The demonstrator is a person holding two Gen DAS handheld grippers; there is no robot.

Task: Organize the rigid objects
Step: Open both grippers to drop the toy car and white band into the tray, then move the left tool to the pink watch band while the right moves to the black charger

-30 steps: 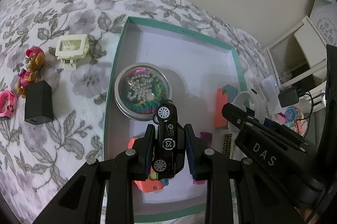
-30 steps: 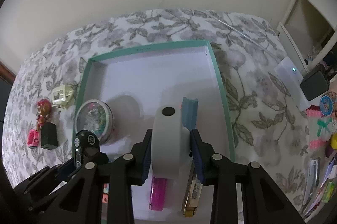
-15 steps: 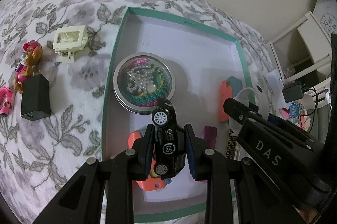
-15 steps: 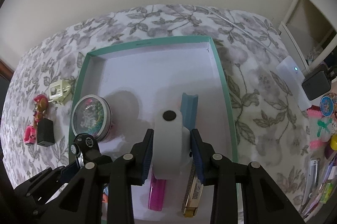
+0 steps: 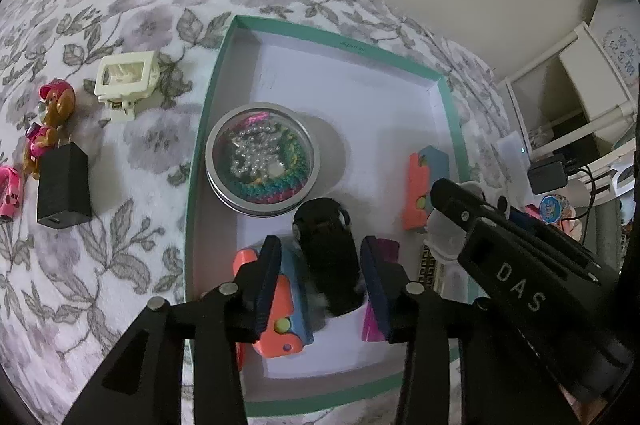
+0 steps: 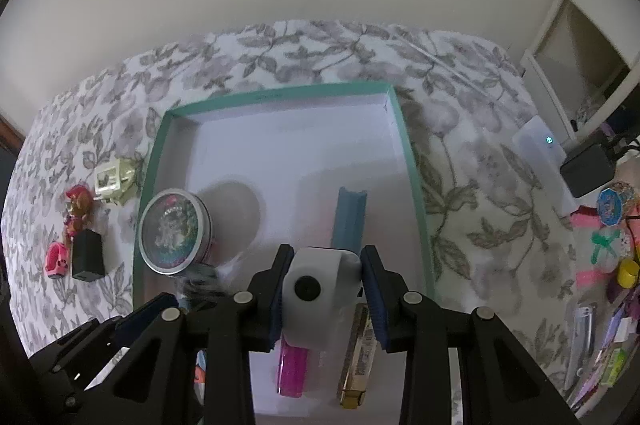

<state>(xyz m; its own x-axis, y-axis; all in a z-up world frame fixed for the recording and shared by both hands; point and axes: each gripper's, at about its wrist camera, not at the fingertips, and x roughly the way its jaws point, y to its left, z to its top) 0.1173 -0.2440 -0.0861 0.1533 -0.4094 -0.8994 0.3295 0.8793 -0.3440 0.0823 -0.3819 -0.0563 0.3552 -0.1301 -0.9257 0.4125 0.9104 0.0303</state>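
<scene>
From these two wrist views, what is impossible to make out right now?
- Left wrist view: the toy car is motion-blurred; whether it rests on the box floor is unclear.
- Right wrist view: the white block hides the near ends of the pink stick and gold bar.

I'm seeing soft, even indoor light with faint shadows inside the tray (image 5: 448, 113). The toy car (image 5: 326, 253) smears with motion blur, and fisheye bending darkens both views' corners.
</scene>
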